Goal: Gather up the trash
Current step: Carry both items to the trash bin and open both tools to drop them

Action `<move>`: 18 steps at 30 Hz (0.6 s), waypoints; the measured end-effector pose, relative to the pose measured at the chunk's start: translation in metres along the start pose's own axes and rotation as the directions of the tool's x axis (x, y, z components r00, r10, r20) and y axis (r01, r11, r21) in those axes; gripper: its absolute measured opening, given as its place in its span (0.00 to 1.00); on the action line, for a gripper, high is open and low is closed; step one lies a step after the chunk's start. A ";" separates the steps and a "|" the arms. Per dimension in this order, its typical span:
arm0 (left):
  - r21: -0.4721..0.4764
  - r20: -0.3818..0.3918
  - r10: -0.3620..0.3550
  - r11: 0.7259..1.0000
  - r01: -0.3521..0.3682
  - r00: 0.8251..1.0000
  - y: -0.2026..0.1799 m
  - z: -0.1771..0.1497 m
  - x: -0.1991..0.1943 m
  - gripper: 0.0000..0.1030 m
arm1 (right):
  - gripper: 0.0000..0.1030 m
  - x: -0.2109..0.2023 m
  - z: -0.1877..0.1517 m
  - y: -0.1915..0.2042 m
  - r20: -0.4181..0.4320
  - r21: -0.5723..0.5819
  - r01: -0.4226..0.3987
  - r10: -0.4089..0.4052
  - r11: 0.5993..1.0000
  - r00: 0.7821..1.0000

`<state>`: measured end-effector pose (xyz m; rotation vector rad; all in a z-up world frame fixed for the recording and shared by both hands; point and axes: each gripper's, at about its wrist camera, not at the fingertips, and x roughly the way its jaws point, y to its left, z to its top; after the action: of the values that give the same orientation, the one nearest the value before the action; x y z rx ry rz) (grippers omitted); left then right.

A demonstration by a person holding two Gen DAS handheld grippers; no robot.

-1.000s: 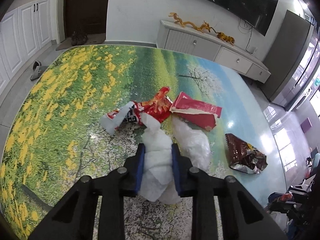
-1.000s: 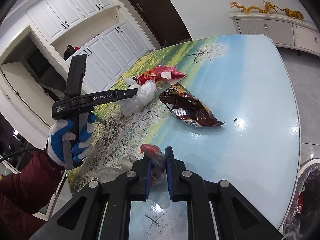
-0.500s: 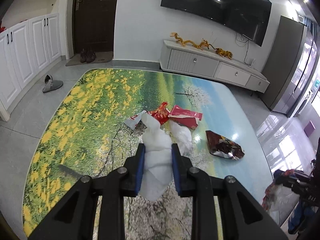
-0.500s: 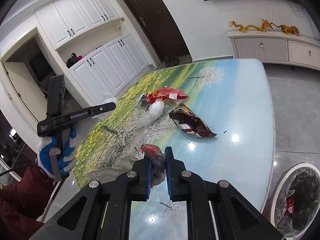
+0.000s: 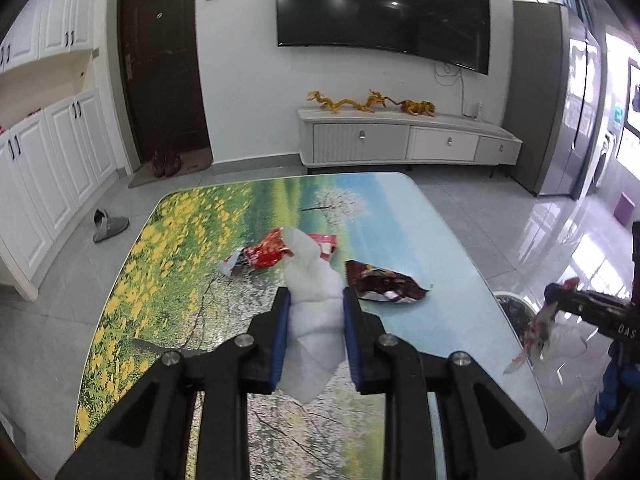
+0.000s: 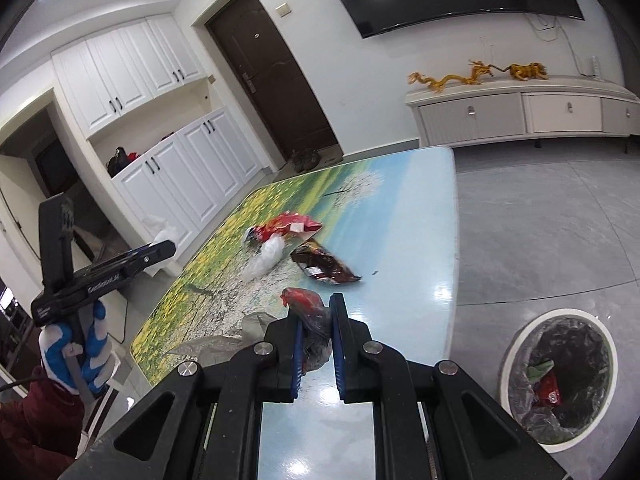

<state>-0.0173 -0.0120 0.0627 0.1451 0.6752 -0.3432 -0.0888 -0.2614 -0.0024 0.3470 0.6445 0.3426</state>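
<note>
Table (image 5: 420, 216): two wrappers, one bag.

I'm in somebody's living room: big TV (image 5: 382, 10) on the wall, low cabinet (image 5: 408, 140) under it (gold dragon ornaments (image 5: 370, 103) on top), shoes (image 5: 166, 162) by the front door (image 5: 160, 64).

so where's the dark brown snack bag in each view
Left wrist: dark brown snack bag lies on the table, right of centre, just beyond the right fingertip.
Right wrist: same bag at centre, beyond the fingertips.
Shared landmark: the red wrapper lying just beyond it.
</note>
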 end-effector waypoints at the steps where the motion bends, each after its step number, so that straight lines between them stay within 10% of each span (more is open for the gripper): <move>1: 0.011 0.002 -0.002 1.000 0.002 1.000 -0.006 0.001 -0.002 0.23 | 0.12 -0.004 0.000 -0.003 0.007 0.005 0.007 -0.007 1.000 1.000; 18: 0.178 -0.046 -0.038 0.983 0.046 0.998 -0.103 0.009 0.012 0.23 | 0.12 -0.055 -0.025 -0.083 0.099 0.168 0.110 -0.128 0.980 0.987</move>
<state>-0.0406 -0.1137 0.0600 0.3106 0.6891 -0.4430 -0.1290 -0.3526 -0.0272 0.4772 0.5838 0.1557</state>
